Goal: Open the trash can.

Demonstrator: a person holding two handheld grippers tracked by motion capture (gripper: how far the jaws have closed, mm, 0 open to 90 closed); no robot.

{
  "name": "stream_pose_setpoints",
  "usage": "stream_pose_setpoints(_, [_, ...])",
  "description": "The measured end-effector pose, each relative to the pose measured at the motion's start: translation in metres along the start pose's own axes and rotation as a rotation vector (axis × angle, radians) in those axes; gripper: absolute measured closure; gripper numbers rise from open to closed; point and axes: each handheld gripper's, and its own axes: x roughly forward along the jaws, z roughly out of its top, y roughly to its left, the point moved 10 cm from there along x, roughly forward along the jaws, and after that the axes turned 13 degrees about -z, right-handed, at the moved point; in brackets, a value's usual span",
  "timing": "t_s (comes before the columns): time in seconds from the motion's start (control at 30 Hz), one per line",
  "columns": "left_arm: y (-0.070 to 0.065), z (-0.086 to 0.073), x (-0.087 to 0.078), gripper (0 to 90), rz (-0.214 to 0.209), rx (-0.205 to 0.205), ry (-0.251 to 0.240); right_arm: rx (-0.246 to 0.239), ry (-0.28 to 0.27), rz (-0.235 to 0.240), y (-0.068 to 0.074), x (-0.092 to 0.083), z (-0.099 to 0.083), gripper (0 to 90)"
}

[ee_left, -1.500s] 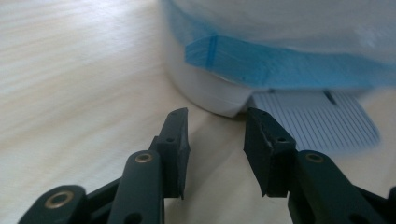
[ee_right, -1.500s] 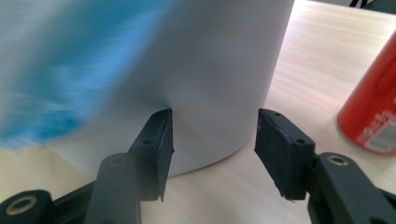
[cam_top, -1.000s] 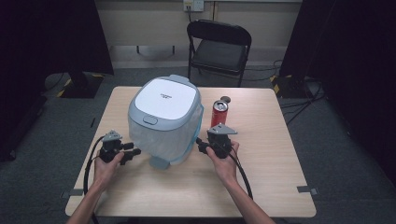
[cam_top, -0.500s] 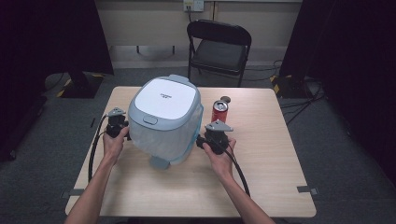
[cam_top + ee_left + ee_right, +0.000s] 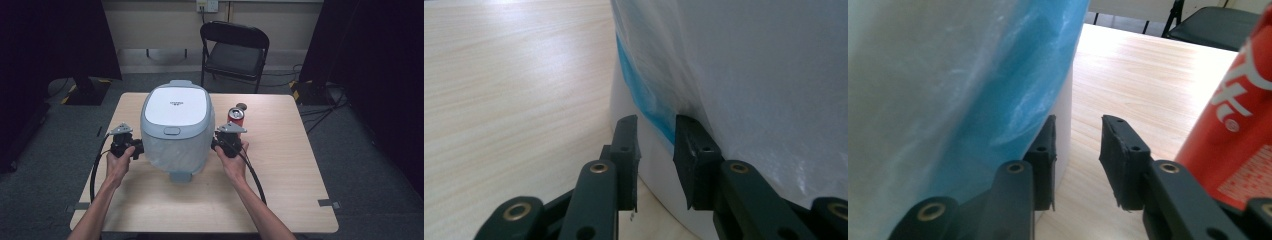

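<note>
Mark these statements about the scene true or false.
1. A red soda can stands right of the rice cooker. True: the soda can stands upright beside the rice cooker on the table.
2. The cooker's lid is raised. False: the lid is shut.
3. Clear film wraps the cooker's body. True: the film covers its side.
4. The folding chair stands on the table. False: the folding chair is on the floor behind it.

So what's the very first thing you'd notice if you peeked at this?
The big white rice cooker in the middle of the wooden table, wrapped in filmy plastic. A black claw sits at each of its sides, the left claw and the right claw. A red soda can stands just behind the right one.
</note>
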Motion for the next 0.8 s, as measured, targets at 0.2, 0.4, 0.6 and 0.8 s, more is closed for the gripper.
stream_pose_setpoints(0.2, [-0.008,-0.006,-0.007,75.1,-0.003,0.017,0.013,-0.01,0.005,0.057,0.01,-0.004,0.0,79.9])
stream_pose_setpoints(0.4, [-0.014,-0.012,-0.016,75.9,0.013,0.038,0.018,-0.057,0.013,0.106,0.019,-0.018,-0.003,82.6])
stream_pose_setpoints(0.6, [0.002,-0.011,-0.021,55.2,0.128,0.016,0.038,-0.097,0.03,0.047,0.013,-0.023,-0.005,54.5])
stream_pose_setpoints(0.8, [0.015,-0.004,-0.007,56.0,0.147,-0.006,0.021,-0.075,0.026,0.026,0.008,-0.008,-0.006,50.0])
